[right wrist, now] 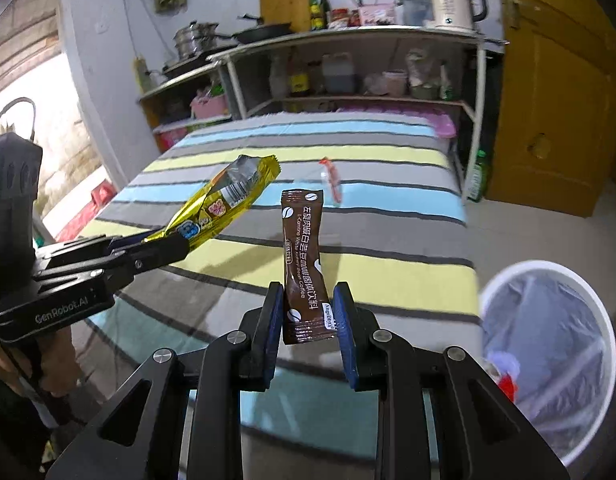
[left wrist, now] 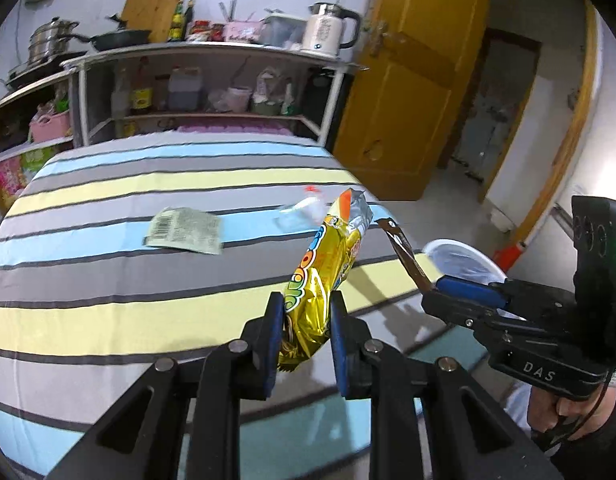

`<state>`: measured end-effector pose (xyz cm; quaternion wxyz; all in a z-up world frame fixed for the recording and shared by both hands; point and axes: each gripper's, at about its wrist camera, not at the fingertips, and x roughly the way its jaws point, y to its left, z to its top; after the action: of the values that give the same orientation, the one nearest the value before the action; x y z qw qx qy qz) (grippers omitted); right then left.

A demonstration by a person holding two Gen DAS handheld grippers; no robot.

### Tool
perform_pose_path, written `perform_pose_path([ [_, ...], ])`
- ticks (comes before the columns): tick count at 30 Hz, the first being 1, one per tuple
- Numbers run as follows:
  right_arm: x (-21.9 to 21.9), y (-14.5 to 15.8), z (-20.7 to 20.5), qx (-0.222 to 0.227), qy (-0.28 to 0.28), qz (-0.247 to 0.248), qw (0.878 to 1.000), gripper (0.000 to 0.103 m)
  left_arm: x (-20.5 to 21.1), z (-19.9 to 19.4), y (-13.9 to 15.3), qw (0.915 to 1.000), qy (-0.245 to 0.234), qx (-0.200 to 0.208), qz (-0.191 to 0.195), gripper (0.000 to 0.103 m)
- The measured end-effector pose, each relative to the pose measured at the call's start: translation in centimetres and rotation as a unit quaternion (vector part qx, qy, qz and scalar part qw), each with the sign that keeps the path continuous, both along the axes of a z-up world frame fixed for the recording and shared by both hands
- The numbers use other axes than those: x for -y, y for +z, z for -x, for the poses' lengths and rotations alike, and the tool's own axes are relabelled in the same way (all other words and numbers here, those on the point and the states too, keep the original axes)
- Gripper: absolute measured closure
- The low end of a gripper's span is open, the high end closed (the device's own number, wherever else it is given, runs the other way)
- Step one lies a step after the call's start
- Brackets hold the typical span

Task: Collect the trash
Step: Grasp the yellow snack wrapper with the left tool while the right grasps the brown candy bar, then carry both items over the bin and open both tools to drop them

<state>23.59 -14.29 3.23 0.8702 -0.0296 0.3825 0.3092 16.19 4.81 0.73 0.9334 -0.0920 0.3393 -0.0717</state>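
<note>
My left gripper is shut on a gold snack wrapper, held up above the striped bed; it also shows in the right wrist view. My right gripper is shut on a brown coffee sachet, held upright; the sachet also shows in the left wrist view. A white bin with a clear liner stands on the floor to the right, also in the left wrist view. On the bed lie a green-white flat packet and a clear wrapper with red ends.
The striped bed fills the middle. Behind it stands a white shelf unit with pots, bottles and a kettle. A yellow door stands open at the right. Red trash lies inside the bin.
</note>
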Motion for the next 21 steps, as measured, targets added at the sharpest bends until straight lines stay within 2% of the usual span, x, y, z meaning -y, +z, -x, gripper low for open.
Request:
perform_pose_path([
  [9,4.1,1.7,2.6,0.016,-0.041,-0.014,0.999,0.076,4.7,1.1,1.6,0.9985,-0.051,0.02,-0.002,0.08],
  [21,9.1,2.2,4.1,0.024,-0.097,-0.019,0.995,0.076,9.4,0.4,1.8,0.9953,-0.095,0.019,-0.008,0.08],
])
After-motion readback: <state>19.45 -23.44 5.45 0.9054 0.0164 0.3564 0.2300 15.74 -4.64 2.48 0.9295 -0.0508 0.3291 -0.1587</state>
